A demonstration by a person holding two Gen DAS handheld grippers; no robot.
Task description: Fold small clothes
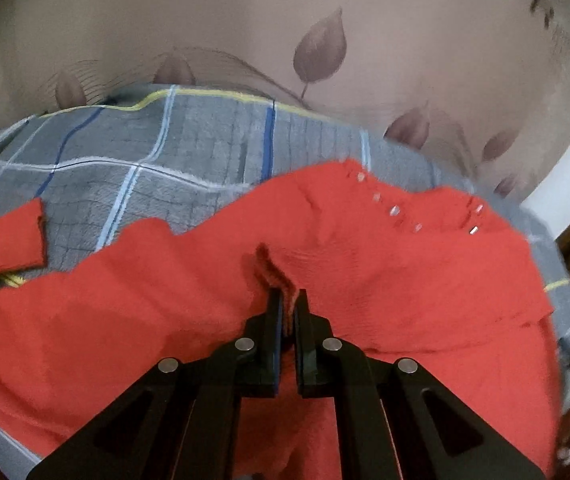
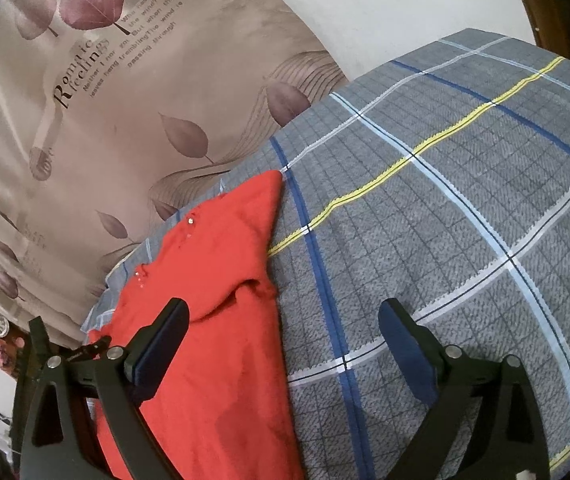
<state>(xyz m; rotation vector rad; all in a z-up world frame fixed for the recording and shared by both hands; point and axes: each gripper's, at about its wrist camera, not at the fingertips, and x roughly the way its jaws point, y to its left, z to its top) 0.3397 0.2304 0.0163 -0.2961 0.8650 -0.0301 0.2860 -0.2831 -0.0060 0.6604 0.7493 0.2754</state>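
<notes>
A small red knit garment [image 1: 365, 264] with tiny shiny studs lies on a grey plaid blanket [image 1: 189, 148]. My left gripper [image 1: 288, 294] is shut on a pinched fold of the red garment, which bunches up between its fingers. In the right wrist view the red garment [image 2: 213, 280] lies along the blanket's left edge. My right gripper [image 2: 285, 320] is open and empty, held above the garment's right edge, with its left finger [image 2: 165, 336] over the red cloth and its right finger [image 2: 405, 344] over the blanket [image 2: 445, 240].
A beige curtain [image 2: 133, 120] with leaf prints and lettering hangs behind the blanket, also in the left wrist view [image 1: 325, 40]. A white wall [image 2: 385, 8] is beyond. A dark wooden edge [image 2: 557, 0] sits at the upper right. Clutter [image 2: 1, 344] lies at the far left.
</notes>
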